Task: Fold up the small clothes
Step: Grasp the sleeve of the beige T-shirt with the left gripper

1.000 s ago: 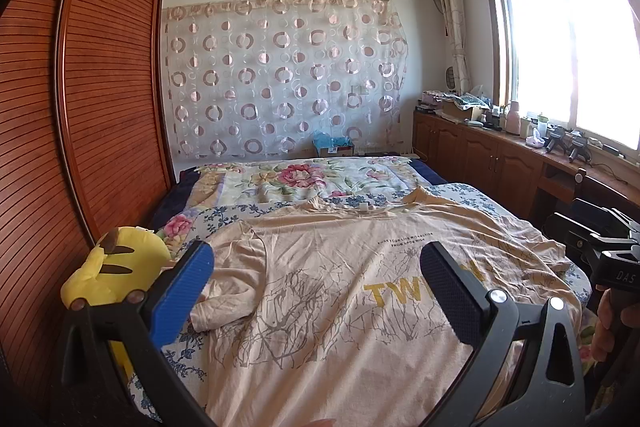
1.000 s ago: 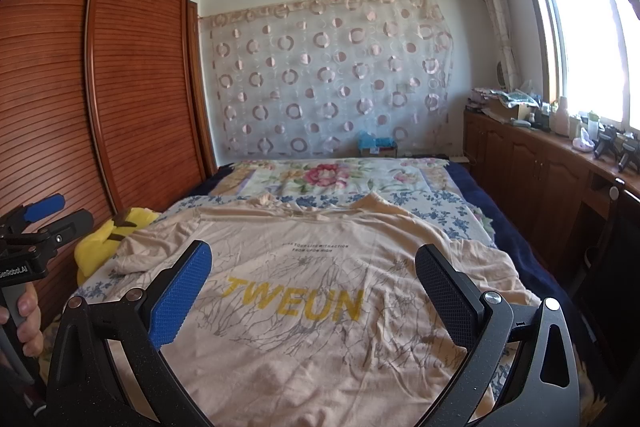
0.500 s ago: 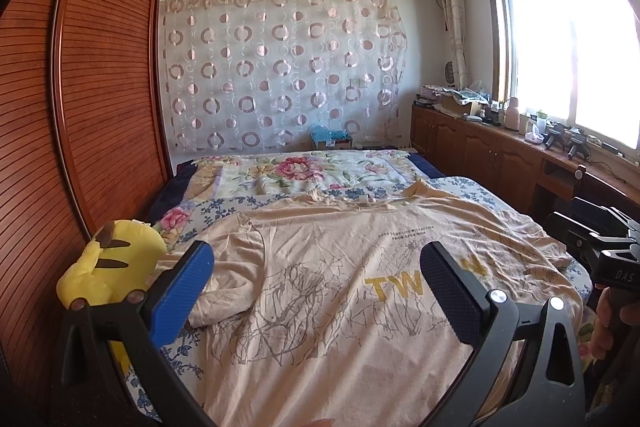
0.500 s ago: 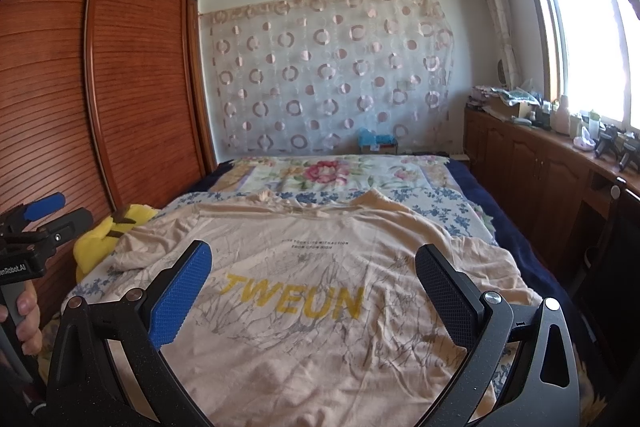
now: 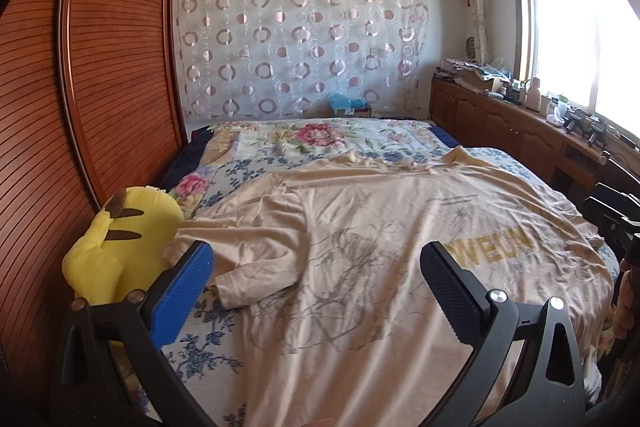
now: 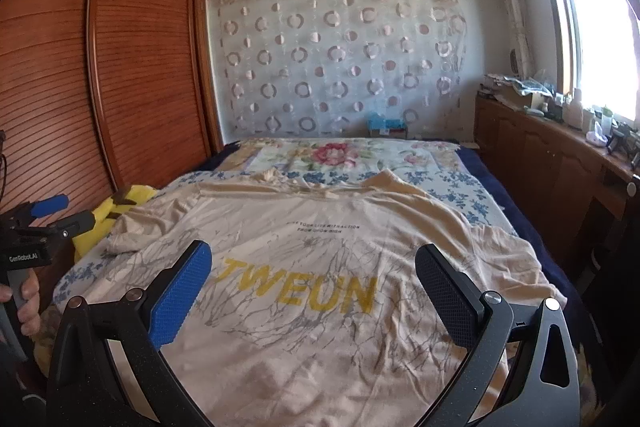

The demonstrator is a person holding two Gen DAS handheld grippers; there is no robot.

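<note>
Your left gripper [image 5: 316, 283] gapes wide, holding nothing, above near edge of peach T-shirt [image 5: 392, 267]. Your right gripper [image 6: 312, 285] likewise wide and empty over yellow "TWEUN" print [image 6: 298, 287]. T-shirt lies spread face up on floral bedsheet [image 5: 212, 343], left sleeve [image 5: 260, 267] crumpled inward. Yellow plush toy [image 5: 120, 247] beside sleeve, against wooden wardrobe [image 5: 100, 67]. Circle-patterned curtain [image 6: 340, 59] on far wall.

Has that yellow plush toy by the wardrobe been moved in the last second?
Cannot tell. The plush sits differently in the left view, but so do the wardrobe and shirt beside it, so the camera moved; it still lies against the wardrobe.
</note>
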